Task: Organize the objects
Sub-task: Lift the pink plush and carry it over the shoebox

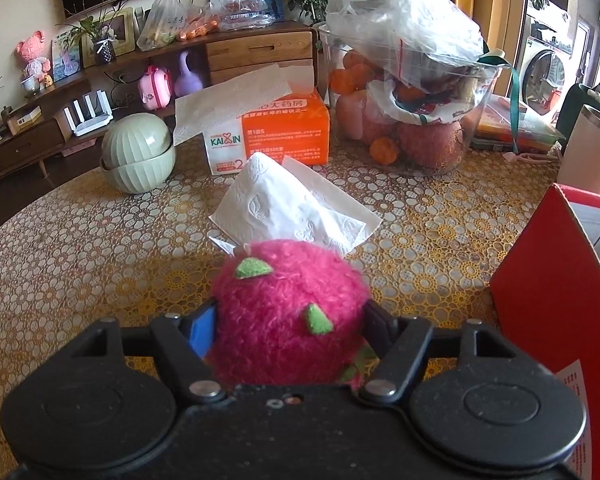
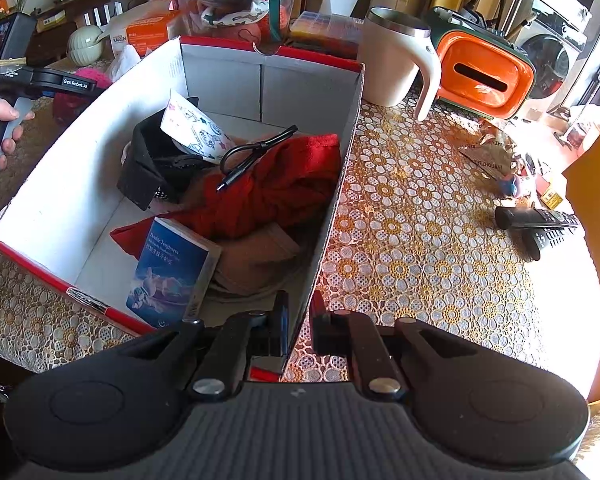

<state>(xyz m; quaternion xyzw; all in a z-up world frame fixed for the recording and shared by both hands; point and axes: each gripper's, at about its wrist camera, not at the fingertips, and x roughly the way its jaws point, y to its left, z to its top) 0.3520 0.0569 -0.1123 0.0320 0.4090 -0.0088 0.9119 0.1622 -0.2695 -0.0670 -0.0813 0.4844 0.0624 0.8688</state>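
Left wrist: left gripper [image 1: 288, 320] clamped on pink plush fruit [image 1: 286, 312] over table [image 1: 80, 260]. Right wrist: right gripper [image 2: 299, 330] pinching box [image 2: 332, 200] wall, fingers narrow.

Plush fruit [image 1: 288, 312] left of box [image 1: 556, 280]

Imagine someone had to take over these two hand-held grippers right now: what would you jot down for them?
Left gripper: jaws either side of the fuzzy pink plush fruit on the table; looks gripped, though the pads are partly hidden.
Right gripper: shut on the near wall of the red-and-white cardboard box, steadying it.
Done: the box already holds a red cloth, black cable, blue booklet, a black item and a printed paper cup.
Left: probably lift the plush into the box. Loose tissue and remote controls lie on the tablecloth.
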